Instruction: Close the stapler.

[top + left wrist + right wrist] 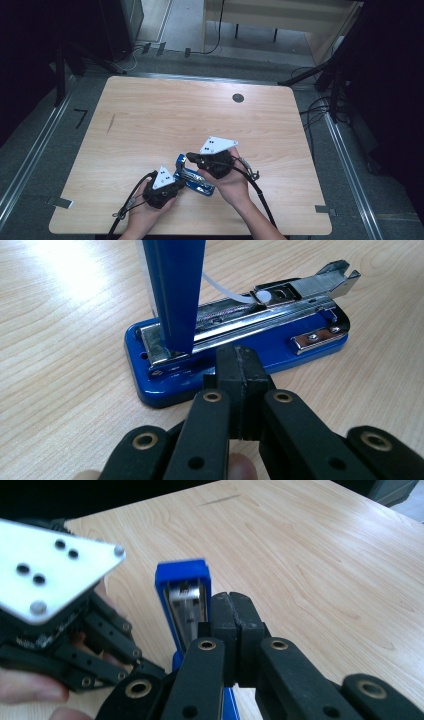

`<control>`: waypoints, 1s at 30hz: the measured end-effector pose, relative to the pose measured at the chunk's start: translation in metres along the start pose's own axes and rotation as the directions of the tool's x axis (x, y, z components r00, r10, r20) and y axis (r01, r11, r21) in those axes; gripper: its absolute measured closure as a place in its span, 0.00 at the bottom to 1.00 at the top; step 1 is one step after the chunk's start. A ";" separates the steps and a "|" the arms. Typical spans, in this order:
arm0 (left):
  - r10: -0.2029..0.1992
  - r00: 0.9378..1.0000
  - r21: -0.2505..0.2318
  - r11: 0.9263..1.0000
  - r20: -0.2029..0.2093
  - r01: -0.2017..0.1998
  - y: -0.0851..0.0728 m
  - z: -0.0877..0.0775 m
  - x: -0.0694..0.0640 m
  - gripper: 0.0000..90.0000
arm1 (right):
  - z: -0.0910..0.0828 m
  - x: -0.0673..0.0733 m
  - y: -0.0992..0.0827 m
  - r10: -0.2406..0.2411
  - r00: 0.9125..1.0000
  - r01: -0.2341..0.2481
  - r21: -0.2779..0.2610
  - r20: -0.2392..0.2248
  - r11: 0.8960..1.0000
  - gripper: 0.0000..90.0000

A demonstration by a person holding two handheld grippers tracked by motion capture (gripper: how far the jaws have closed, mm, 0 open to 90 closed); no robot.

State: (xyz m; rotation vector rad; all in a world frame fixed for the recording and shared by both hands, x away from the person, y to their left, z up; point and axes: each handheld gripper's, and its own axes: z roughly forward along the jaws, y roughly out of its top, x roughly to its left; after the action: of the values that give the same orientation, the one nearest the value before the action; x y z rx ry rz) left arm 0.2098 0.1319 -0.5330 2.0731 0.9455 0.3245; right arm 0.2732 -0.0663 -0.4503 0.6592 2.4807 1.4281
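Observation:
A blue stapler (pixel 195 179) lies on the wooden table (pixel 175 115) near its front edge, swung open. Its blue top arm (pixel 175 290) stands upright while the metal staple channel (pixel 280 307) rests on the blue base (pixel 300 350). My left gripper (pixel 178 186) is shut with nothing between its jaws. Its tips (pixel 241 365) are at the near long side of the base. My right gripper (pixel 190 156) is also shut and empty. It sits right beside the raised blue arm (pixel 182 587), with its tips (pixel 234 611) close against that arm's edge.
A small dark round hole (pixel 238 98) marks the table's far right part. Metal rails and black cables (pixel 320 107) run along the floor on both sides. A pale desk (pixel 280 20) stands behind the table.

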 end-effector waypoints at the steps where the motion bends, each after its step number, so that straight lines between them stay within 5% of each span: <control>1: 0.002 1.000 0.003 1.000 0.002 -0.002 0.000 0.000 0.000 1.00 | 0.001 0.000 0.002 0.008 1.000 -0.008 0.002 0.002 1.000 1.00; 10: 0.000 1.000 0.003 1.000 0.003 0.000 0.000 0.000 0.000 1.00 | 0.007 0.002 0.021 0.021 1.000 -0.021 -0.013 0.003 1.000 1.00; 30: -0.003 1.000 0.003 1.000 0.004 0.003 0.000 0.001 0.000 1.00 | 0.004 0.019 0.031 -0.063 0.998 0.063 -0.017 0.001 0.998 1.00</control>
State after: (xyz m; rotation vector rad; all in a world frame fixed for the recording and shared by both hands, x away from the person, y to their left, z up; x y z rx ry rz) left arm 0.2103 0.1316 -0.5332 2.0740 0.9469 0.3170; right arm 0.2671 -0.0409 -0.4247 0.5727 2.4630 1.4249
